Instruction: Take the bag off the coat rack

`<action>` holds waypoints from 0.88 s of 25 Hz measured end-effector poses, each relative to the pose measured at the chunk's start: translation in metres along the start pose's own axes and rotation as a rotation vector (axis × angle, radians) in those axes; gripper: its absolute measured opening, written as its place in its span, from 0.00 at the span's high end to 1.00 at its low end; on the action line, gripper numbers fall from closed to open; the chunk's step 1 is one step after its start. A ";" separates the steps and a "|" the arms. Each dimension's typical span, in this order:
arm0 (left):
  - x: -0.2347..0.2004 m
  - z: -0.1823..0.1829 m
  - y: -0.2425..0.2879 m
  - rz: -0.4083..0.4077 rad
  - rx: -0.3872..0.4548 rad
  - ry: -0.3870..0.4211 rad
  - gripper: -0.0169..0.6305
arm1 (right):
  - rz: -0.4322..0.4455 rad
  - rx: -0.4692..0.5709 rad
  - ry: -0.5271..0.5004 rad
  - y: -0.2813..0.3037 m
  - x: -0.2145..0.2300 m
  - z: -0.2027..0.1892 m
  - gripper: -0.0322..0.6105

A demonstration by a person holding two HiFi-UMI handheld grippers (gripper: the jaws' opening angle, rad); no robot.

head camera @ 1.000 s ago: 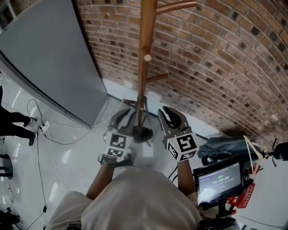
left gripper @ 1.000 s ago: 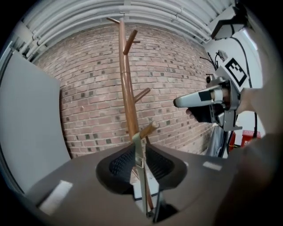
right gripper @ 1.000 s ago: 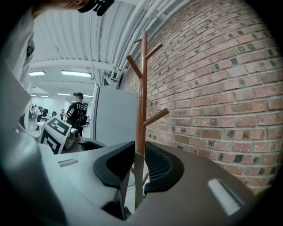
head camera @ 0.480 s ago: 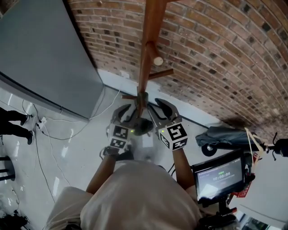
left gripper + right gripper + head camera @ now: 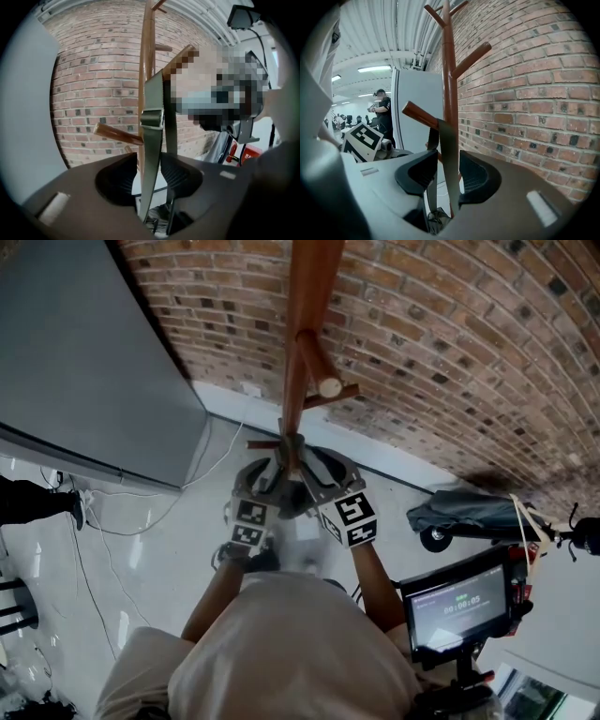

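Olive-grey webbing strap (image 5: 151, 150) of the dark bag (image 5: 292, 502) is looped over a peg of the brown wooden coat rack (image 5: 305, 334), and the bag is hung low by the pole. Left gripper (image 5: 147, 183) and right gripper (image 5: 443, 176) have been lowered and their jaws just opened. Strap is straddled loosely by each pair, nothing clamped. Lift-off is judged not yet started.

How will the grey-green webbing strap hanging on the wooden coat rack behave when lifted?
The grey-green webbing strap will probably bend limply: it drapes flat over the brown wooden peg. Its slider buckle may snag on that peg.
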State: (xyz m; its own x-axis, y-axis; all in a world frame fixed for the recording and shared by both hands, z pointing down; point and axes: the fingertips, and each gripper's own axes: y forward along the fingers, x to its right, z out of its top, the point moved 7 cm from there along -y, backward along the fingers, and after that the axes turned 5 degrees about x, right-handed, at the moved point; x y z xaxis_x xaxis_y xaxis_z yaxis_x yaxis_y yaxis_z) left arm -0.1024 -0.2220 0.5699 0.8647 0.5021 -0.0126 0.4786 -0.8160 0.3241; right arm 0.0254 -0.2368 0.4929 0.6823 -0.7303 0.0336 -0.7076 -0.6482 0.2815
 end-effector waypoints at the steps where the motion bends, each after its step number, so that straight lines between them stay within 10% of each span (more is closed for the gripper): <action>1: 0.000 -0.001 0.002 -0.006 0.003 -0.008 0.73 | -0.001 -0.006 0.001 0.002 -0.001 -0.001 0.72; 22: 0.006 -0.006 0.010 -0.025 -0.012 -0.045 0.91 | 0.033 -0.053 -0.041 0.015 -0.004 -0.016 0.93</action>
State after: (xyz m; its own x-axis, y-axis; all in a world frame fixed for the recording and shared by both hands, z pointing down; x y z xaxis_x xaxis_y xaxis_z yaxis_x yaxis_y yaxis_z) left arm -0.0934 -0.2253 0.5787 0.8584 0.5091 -0.0632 0.4988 -0.7994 0.3348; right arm 0.0153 -0.2398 0.5121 0.6499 -0.7600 0.0043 -0.7179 -0.6121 0.3316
